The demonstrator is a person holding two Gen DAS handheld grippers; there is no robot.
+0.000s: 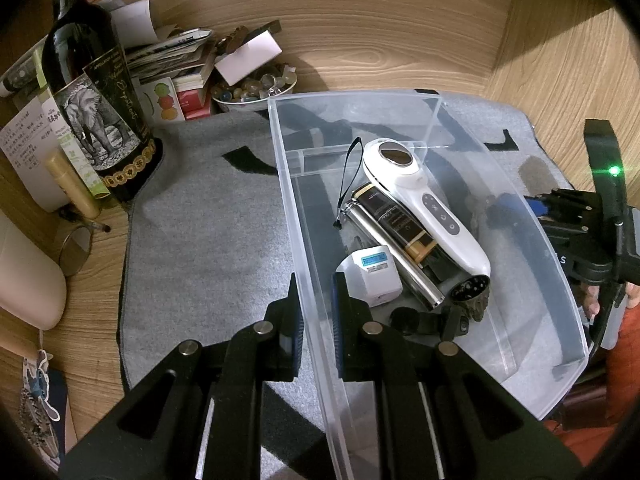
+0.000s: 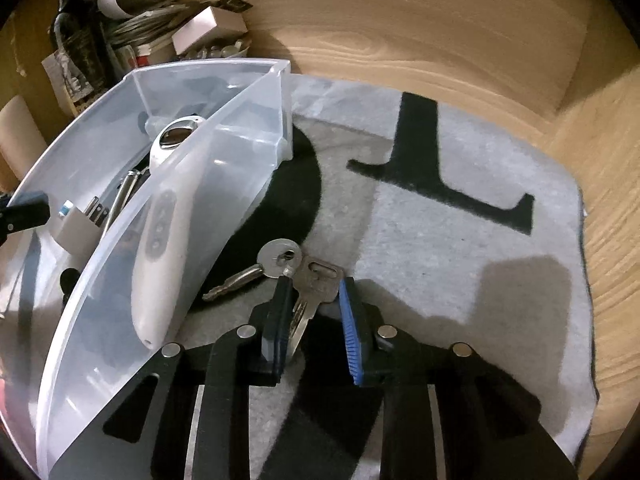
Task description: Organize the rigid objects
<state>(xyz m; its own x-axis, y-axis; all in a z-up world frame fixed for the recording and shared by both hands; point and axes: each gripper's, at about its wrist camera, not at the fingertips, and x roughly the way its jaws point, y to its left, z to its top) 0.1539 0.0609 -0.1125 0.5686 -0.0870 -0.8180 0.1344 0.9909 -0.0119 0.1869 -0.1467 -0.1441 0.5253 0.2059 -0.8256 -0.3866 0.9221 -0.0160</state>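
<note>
the right gripper (image 2: 312, 312) is held partly open around the keys (image 2: 298, 276) on the grey mat (image 2: 460, 248) just beside the clear bin (image 2: 224, 120), the held key's long axis pointing back toward the gripper, while the bin's wall is straddled by the left gripper (image 1: 314, 312).

We see a light wood-grain table (image 1: 92, 300) bounded by upright wood-grain panels (image 1: 360, 32) at the back and side. A grey felt mat with black markings (image 2: 460, 240) covers its middle. Warm, dim light falls from above, and hard shadows (image 2: 520, 288) lie across the mat.
</note>
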